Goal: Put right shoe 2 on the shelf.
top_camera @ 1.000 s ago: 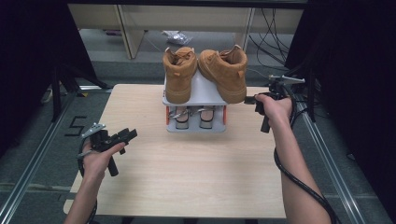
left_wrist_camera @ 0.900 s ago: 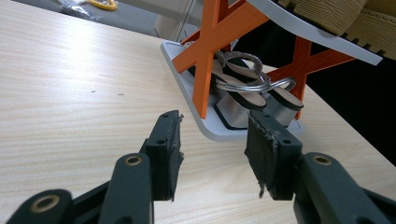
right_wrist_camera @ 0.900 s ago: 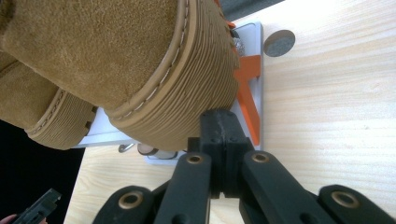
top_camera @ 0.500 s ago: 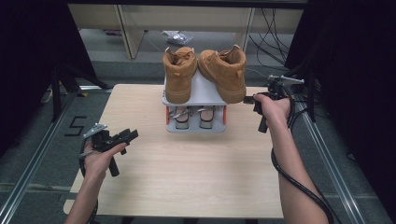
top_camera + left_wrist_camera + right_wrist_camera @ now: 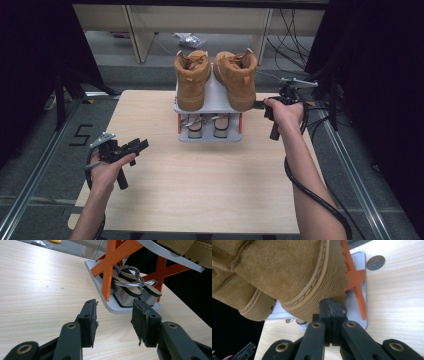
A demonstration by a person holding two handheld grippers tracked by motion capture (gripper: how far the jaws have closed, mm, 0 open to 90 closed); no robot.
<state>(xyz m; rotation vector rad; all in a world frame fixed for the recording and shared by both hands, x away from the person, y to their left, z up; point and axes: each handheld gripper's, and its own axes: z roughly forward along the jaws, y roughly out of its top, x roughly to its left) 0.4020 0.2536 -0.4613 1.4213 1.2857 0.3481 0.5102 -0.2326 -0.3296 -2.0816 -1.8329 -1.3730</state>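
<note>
Two tan suede boots (image 5: 192,80) (image 5: 237,80) stand side by side on the top shelf of a small grey rack with orange cross legs (image 5: 210,102). A pair of silver-strapped sandals (image 5: 132,291) sits on its bottom plate. My right gripper (image 5: 257,105) is shut with nothing between its jaws. Its tips (image 5: 331,307) sit at the ribbed sole of the right boot (image 5: 287,270); I cannot tell whether they touch it. My left gripper (image 5: 113,315) is open and empty above the bare table, pointing at the rack from the front left (image 5: 140,145).
The wooden table (image 5: 210,190) has free room in front of and beside the rack. A small dark round disc (image 5: 375,263) lies on the table past the rack's base. Cables trail off the right edge; floor and shelving lie beyond the far edge.
My right gripper has edged slightly left, closer to the right boot's sole. The left gripper has kept still.
</note>
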